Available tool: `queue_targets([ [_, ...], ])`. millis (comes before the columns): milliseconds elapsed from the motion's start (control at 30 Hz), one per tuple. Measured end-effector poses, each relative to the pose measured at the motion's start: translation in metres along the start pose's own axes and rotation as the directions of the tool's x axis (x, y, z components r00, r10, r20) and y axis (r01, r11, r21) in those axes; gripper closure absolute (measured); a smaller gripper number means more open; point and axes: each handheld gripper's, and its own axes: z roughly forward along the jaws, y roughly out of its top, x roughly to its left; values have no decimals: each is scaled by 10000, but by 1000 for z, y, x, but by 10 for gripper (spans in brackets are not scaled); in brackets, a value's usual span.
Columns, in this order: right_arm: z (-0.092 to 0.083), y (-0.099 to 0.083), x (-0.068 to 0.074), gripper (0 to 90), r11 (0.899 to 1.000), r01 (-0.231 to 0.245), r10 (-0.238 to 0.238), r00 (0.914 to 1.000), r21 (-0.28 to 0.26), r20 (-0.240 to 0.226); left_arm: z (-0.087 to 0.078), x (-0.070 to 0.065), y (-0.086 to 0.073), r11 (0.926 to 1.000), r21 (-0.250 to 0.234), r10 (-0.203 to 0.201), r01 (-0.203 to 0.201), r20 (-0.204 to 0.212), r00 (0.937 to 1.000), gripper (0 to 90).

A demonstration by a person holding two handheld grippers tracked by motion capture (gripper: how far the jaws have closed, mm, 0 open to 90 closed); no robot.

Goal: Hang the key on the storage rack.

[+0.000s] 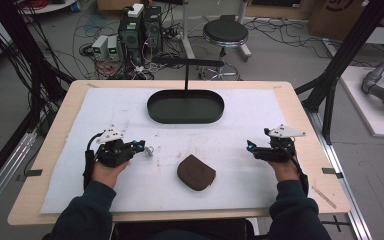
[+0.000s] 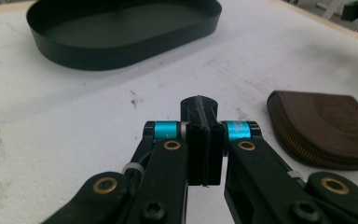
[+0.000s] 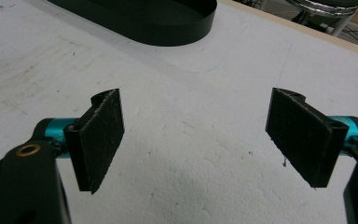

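Observation:
A brown zip pouch (image 1: 196,172) lies on the white mat near the table's front, between my two grippers. My left gripper (image 1: 141,145) rests to the left of the pouch. In the left gripper view, the left gripper (image 2: 199,107) has its pads pressed together with nothing between them, and the pouch (image 2: 328,126) lies off to its right. My right gripper (image 1: 250,146) rests to the right of the pouch. In the right gripper view, the right gripper (image 3: 200,135) has its jaws wide apart over bare mat.
A black oval tray (image 1: 186,120) sits at the back middle of the mat, also in view as the tray (image 2: 121,51) and the tray (image 3: 168,35). A small silvery object (image 1: 149,150) lies just off the left gripper's tip. A black stand rises behind the tray.

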Motion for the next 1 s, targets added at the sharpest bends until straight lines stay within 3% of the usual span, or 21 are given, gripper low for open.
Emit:
queue_targets([
  [167, -1, 0, 0, 195, 10000, -35, 35, 10000, -8, 3, 4, 3, -5, 9989, 463, -67, 73, -117, 9999, 900],
  [333, 0, 0, -1, 195, 10000, -58, 58, 10000, -43, 1, 12, 5, -12, 9926, 1215, -55, 35, 163, 9999, 898],
  [467, 0, -1, -1, 195, 10000, -33, 33, 10000, -55, -7, 18, 10, -17, 9891, 1467, 97, -124, 191, 9998, 801],
  [533, -1, 0, 0, 195, 10000, -38, 38, 10000, -23, -8, 21, 13, -18, 9907, 1320, 278, -334, 442, 9986, 756],
  [600, 0, 0, 0, 195, 10000, 7, -7, 10000, -39, -37, 24, 14, -20, 9879, 1499, 321, -408, 599, 9977, 741],
  [733, 0, 0, 0, 195, 10000, 14, -14, 10000, -23, -22, 30, 15, -23, 9790, 1995, 261, -426, 850, 9960, 755],
  [867, -1, 0, 0, 195, 10000, 17, -17, 10000, -43, -28, 29, 15, -23, 9779, 2063, 138, -356, 1058, 9943, 818],
  [933, 0, 0, -1, 195, 10000, 18, -18, 10000, -31, -18, 28, 14, -23, 9774, 2094, 58, -290, 1108, 9938, 891],
  [1000, 0, 0, -1, 195, 10000, 20, -20, 10000, -30, -24, 27, 14, -23, 9757, 2182, -73, -172, 1108, 9938, 895],
])
